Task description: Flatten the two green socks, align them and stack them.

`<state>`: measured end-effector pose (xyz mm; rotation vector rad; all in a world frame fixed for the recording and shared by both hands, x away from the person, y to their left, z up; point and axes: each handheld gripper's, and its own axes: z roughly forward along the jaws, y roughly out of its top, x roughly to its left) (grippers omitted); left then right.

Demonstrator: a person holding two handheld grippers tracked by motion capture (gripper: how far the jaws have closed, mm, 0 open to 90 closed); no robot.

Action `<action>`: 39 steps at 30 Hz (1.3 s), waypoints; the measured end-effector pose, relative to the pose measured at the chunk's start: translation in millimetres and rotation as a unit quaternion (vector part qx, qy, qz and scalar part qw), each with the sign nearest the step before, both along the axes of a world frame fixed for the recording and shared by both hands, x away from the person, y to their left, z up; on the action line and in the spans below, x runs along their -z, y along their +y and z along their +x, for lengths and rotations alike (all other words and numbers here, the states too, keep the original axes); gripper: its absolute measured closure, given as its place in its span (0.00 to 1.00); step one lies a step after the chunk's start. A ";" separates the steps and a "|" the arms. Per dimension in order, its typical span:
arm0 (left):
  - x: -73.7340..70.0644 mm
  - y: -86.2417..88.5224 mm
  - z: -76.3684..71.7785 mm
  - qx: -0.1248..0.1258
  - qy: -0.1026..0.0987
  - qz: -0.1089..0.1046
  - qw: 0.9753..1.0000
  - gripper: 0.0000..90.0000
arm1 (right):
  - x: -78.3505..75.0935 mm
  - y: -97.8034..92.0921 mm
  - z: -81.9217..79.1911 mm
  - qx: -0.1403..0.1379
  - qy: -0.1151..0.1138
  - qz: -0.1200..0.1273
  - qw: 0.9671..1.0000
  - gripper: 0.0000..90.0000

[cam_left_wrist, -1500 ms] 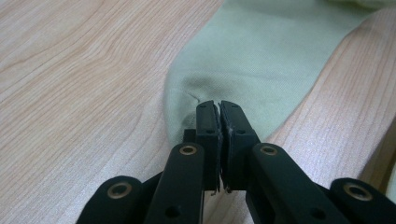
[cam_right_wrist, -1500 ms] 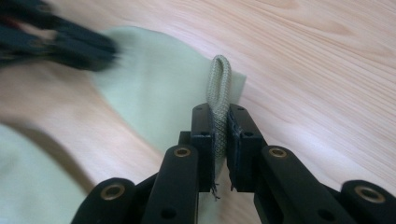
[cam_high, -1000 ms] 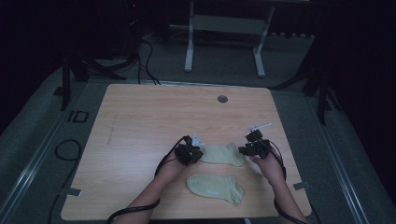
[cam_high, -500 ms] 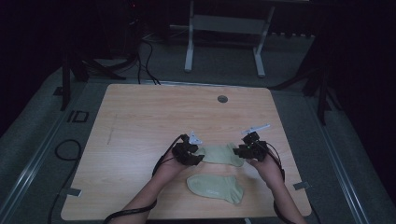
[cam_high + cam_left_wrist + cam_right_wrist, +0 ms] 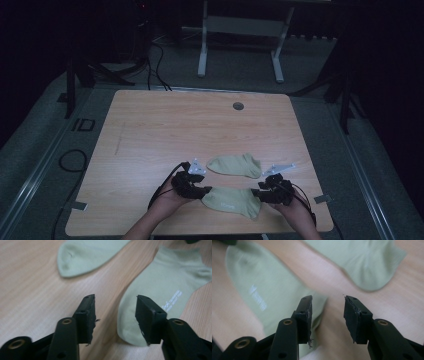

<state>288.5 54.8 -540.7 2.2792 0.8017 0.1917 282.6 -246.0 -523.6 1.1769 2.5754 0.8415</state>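
Worktop (image 5: 165,130): pale wood-grain board with a small round grommet (image 5: 238,106) near its far edge, standing on grey carpet (image 5: 45,150). Room beyond was dark; a white metal frame (image 5: 240,45) stood on the floor behind the worktop, and black cables (image 5: 70,162) lay on the carpet at the left.

Two pale green socks lay flat near the front edge. Far sock (image 5: 235,165) sat apart from the near sock (image 5: 231,200), bare wood between them.

High view: left tool (image 5: 202,192) was at the left end of the near sock, right tool (image 5: 260,194) at its right end, one hand behind each. Jaw gaps were too small to judge from there.

Left gripper view: left tool (image 5: 115,315) was released, jaws spread, nothing between them. Its right jaw stood over the rounded end of the near sock (image 5: 165,292), its left jaw over bare wood. White lettering on that sock was legible as print only here. The far sock (image 5: 87,255) lay beyond.

Right gripper view: right tool (image 5: 327,315) was likewise released, jaws spread, holding nothing. Its left jaw stood over the near sock's (image 5: 269,290) edge, its right jaw over wood. That view was blurred. The far sock (image 5: 362,260) lay at upper right.
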 end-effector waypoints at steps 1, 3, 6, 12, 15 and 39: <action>2.7 -1.3 -2.3 0.001 0.003 0.008 1.000 0.57 | 1.4 0.8 -4.9 0.001 0.000 0.000 1.000 0.65; 5.2 -2.7 -4.2 0.005 0.010 0.011 1.000 0.66 | 7.9 3.5 -16.9 -0.015 0.005 -0.013 1.000 0.66; 9.2 -4.8 -6.0 0.012 0.016 0.026 0.999 0.75 | 12.4 4.3 -21.3 -0.019 0.006 -0.024 1.000 0.69; 15.0 -3.8 -6.9 0.019 0.033 0.030 0.999 0.90 | 21.7 7.4 -24.3 -0.031 0.012 -0.041 0.999 0.89; 14.0 -2.3 -7.6 0.013 0.031 0.025 0.999 0.98 | 19.2 8.7 -25.4 -0.033 0.006 -0.042 0.999 0.96; -16.0 -15.1 71.0 -0.042 0.016 0.004 0.999 0.98 | -22.7 -8.9 83.0 0.042 -0.006 -0.032 0.999 0.96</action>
